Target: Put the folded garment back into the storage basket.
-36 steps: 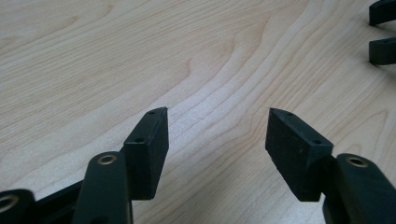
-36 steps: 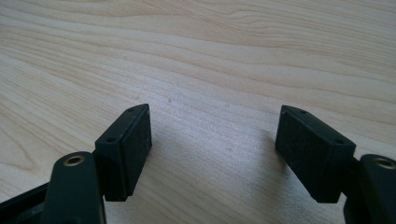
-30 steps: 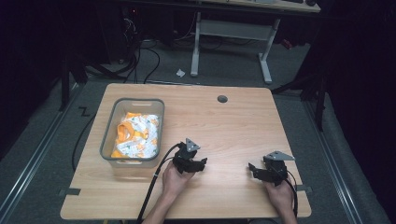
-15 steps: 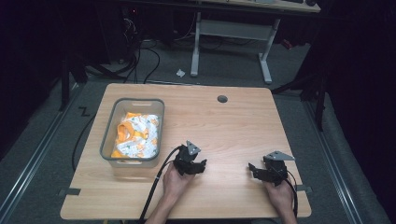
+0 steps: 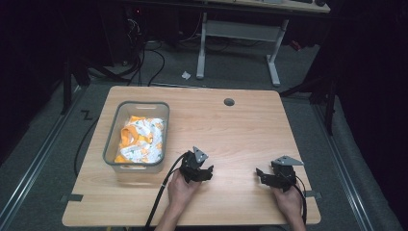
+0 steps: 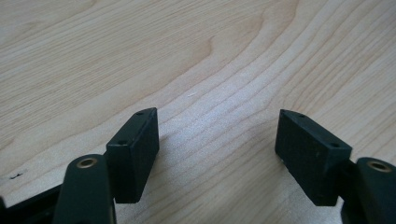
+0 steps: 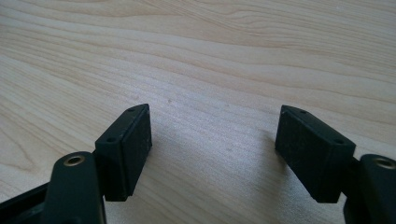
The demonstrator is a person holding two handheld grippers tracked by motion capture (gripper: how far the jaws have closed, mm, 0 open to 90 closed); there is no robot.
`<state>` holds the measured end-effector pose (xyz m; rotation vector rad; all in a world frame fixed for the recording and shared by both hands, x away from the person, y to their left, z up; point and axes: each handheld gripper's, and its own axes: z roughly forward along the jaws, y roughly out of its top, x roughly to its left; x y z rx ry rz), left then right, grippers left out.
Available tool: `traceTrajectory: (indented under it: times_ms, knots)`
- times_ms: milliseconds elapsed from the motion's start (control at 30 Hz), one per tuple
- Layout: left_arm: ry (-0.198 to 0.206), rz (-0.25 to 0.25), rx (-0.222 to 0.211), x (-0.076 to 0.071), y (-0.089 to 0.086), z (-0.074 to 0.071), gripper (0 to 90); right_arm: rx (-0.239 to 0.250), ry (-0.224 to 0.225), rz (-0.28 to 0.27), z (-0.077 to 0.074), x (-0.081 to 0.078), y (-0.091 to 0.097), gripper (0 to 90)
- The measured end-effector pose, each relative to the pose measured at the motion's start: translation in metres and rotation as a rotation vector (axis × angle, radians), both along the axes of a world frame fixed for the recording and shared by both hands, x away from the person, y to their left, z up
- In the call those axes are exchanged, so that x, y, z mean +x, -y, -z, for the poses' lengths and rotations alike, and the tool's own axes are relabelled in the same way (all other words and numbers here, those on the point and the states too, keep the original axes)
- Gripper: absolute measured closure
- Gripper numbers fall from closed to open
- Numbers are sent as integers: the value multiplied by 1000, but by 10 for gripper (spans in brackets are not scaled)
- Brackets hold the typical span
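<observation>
— While both hands rest at the near edge, what carries everything?

— A pale wooden rectangular worktop (image 5: 250,130), with a small round grey grommet hole (image 5: 229,102) near its far edge.

— And the biggest thing on it?

— A clear, grey-tinted plastic rectangular bin (image 5: 111,139) on the left half. Inside lies a crumpled white and orange printed cloth (image 5: 140,139), wholly within the walls.

— Where are the tools relative to that?

— The left tool (image 5: 202,174) sits low over the worktop just beside the bin's near right corner, apart from it. The right tool (image 5: 265,176) sits well to the right, near the front edge. Each has a black cable trailing back past the hand.

— Are they holding anything?

— No. In the left gripper view the left tool (image 6: 217,140) has its jaws spread wide, having just been opening, with bare wood between them. In the right gripper view the right tool (image 7: 212,140) stands just as wide, also over bare wood.

— So the cloth is untouched?

— Yes, it lies in the bin, clear of both tools.
</observation>
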<state>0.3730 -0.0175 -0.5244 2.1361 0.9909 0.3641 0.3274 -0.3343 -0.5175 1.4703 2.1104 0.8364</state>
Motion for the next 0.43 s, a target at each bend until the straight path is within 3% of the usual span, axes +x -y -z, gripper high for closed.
traceTrajectory:
  times_ms: [433]
  knots:
    - [-1, 0, -1, 0, 0, 0, 303, 1, -1, 2, 0, 0, 0, 273]
